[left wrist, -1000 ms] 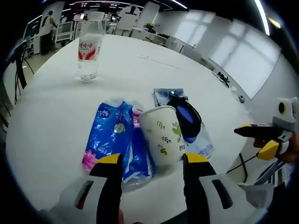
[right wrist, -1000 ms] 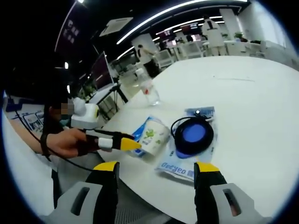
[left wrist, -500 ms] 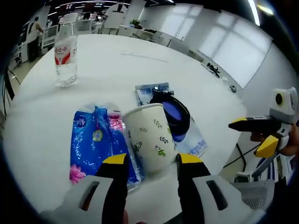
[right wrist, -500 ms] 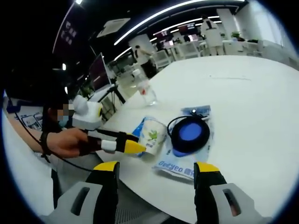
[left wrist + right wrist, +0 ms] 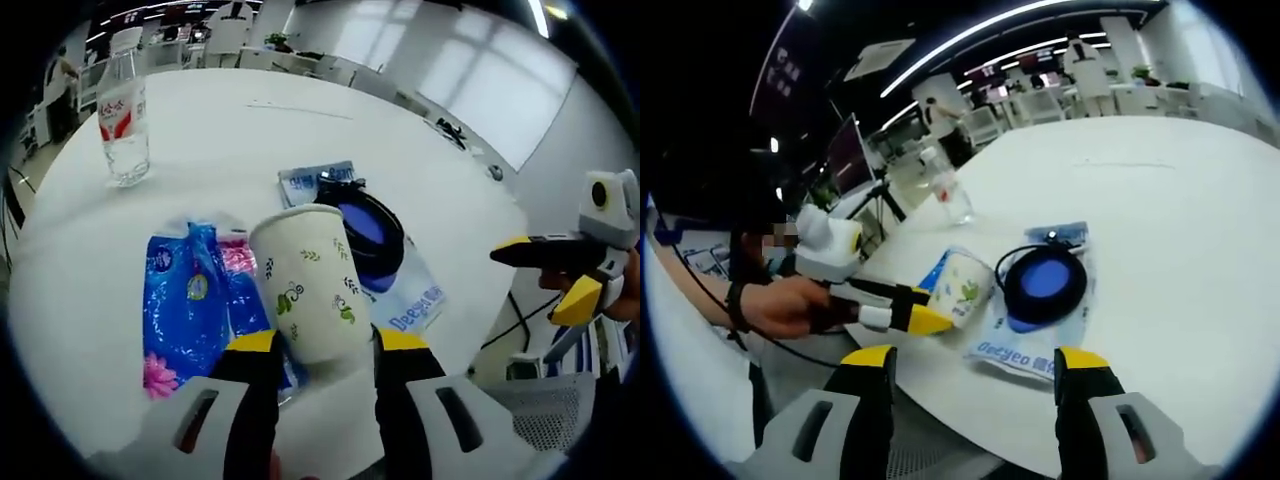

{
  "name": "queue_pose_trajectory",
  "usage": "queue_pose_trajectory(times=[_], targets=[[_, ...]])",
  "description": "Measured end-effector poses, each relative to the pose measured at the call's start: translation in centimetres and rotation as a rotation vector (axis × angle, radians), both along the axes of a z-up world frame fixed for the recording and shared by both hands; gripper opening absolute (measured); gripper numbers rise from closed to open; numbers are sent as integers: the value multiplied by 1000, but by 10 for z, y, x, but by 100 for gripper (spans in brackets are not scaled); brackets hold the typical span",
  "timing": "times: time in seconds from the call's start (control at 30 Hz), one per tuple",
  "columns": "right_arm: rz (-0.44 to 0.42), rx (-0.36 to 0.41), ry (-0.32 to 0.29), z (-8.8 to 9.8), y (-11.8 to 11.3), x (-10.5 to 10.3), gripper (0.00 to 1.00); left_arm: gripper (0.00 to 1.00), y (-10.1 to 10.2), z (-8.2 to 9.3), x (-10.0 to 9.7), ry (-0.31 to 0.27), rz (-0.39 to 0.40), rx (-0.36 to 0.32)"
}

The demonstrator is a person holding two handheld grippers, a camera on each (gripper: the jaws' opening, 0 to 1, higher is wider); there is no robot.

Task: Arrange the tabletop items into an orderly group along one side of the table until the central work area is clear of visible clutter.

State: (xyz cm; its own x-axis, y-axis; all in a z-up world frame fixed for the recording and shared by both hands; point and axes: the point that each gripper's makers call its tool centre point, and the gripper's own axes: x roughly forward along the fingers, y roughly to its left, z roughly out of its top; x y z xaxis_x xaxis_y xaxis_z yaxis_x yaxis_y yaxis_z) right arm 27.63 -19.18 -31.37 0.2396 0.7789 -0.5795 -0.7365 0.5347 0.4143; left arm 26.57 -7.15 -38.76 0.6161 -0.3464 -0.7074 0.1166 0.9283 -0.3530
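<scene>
A white paper cup (image 5: pixel 305 285) printed with green leaves stands between my left gripper's (image 5: pixel 326 342) yellow-tipped jaws, which are shut on its sides. The right gripper view has the same cup (image 5: pixel 965 285) held by the left gripper (image 5: pixel 915 315) in a person's hand (image 5: pixel 780 305). A blue plastic packet (image 5: pixel 190 310) lies just left of the cup. To its right, a black-rimmed blue disc (image 5: pixel 365 230) rests on a white and blue packet (image 5: pixel 412 302). My right gripper (image 5: pixel 978 360) hangs open off the table's near edge, short of that packet (image 5: pixel 1020 348).
A clear water bottle (image 5: pixel 122 120) with a red label stands far left on the round white table (image 5: pixel 260 130); it also appears as the bottle (image 5: pixel 952 195) beyond the cup. The right gripper (image 5: pixel 545 272) hovers past the table's right edge. Office chairs and desks stand behind.
My left jaws have drawn in onto the paper cup, and the cup now sits closer and higher between them. The right gripper has stayed about where it was.
</scene>
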Motion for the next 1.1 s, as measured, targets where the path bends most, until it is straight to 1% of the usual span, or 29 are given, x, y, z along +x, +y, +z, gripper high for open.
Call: queue_pose_trajectory(times=[0.13, 0.3, 0.37, 0.47, 0.6, 0.8, 0.93, 1.03, 1.1], targets=[[5, -3, 2, -2, 2, 0, 65, 35, 1, 3, -1, -8, 14, -1], [21, -1, 2, -1, 10, 0, 64, 35, 5, 4, -5, -13, 31, -9], [26, 0, 1, 1, 12, 1, 64, 35, 5, 5, -6, -11, 35, -10], [34, 4, 1, -1, 16, 0, 64, 35, 6, 7, -7, -10, 46, -10], [42, 5, 1, 3, 19, -5, 64, 35, 13, 10, -9, -15, 63, -9], [50, 4, 2, 0, 22, -5, 64, 35, 14, 13, -8, -25, 84, -11], [51, 6, 1, 3, 22, -3, 64, 35, 16, 12, -8, -29, 88, -11], [49, 7, 2, 0, 22, -4, 64, 35, 17, 13, -9, -30, 89, -12], [49, 6, 2, 2, 22, -6, 64, 35, 17, 13, -10, -32, 91, -13]])
